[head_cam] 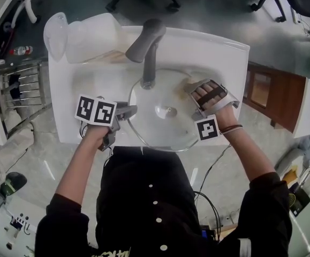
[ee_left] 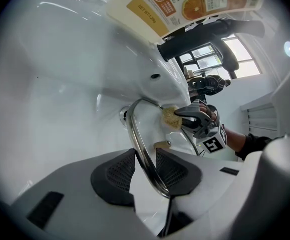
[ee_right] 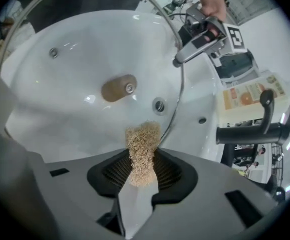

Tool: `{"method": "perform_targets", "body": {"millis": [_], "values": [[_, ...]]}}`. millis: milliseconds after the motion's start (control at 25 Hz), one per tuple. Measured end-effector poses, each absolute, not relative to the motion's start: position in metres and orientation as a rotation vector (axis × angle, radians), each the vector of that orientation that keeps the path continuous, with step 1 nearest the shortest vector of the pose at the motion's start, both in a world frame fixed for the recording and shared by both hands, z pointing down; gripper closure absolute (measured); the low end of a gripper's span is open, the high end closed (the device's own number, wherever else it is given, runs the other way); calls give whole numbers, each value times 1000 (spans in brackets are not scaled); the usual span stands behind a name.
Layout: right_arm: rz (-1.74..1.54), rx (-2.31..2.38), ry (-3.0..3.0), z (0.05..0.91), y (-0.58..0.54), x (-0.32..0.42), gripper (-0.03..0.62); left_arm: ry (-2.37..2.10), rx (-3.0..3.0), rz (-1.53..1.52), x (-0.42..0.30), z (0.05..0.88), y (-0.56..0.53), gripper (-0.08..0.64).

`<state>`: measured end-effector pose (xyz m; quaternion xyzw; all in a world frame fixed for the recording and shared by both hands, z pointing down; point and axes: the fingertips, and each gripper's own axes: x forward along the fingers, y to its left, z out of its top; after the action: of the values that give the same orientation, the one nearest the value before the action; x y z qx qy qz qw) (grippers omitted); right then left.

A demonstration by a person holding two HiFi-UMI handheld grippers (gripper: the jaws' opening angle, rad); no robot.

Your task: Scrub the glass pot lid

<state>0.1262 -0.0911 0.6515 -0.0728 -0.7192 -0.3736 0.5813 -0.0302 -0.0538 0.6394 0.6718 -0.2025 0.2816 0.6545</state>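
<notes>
The round glass pot lid [head_cam: 165, 125] with a steel rim and a centre knob [head_cam: 169, 111] sits tilted in the white sink [head_cam: 98, 79]. My left gripper [head_cam: 127, 110] is shut on the lid's left rim; in the left gripper view the steel rim [ee_left: 134, 134] runs between the pads of the left gripper [ee_left: 147, 170]. My right gripper [head_cam: 197, 93] is shut on a tan fibrous scrub pad [ee_right: 142, 151] at the lid's far right edge. The pad [ee_left: 171, 116] rests against the rim there. The right gripper view shows the lid's rim [ee_right: 177, 49] and knob [ee_right: 119, 88] through the glass.
A dark grey faucet [head_cam: 146, 42] arches over the basin's back. A translucent jug with an orange label [head_cam: 90, 36] lies on the sink's back left ledge. A wire dish rack [head_cam: 15, 95] stands to the left. The basin drain [ee_right: 159, 105] lies under the lid.
</notes>
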Motion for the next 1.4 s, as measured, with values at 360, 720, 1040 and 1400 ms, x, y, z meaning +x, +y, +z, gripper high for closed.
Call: {"method": "perform_targets", "body": {"millis": [360, 720, 1040, 1400], "values": [[-1073, -71, -1858, 628, -93, 13, 449, -451, 1530, 624, -30, 637, -56, 414], [-1072, -67, -1913, 638, -83, -7, 449, -443, 1521, 604, -30, 636, -57, 416], [-1065, -118, -1900, 644, -78, 2, 449, -436, 1526, 626, -30, 638, -56, 414], [-1008, -210, -1878, 650, -65, 42, 449, -449, 1522, 630, -30, 640, -56, 416]]}}
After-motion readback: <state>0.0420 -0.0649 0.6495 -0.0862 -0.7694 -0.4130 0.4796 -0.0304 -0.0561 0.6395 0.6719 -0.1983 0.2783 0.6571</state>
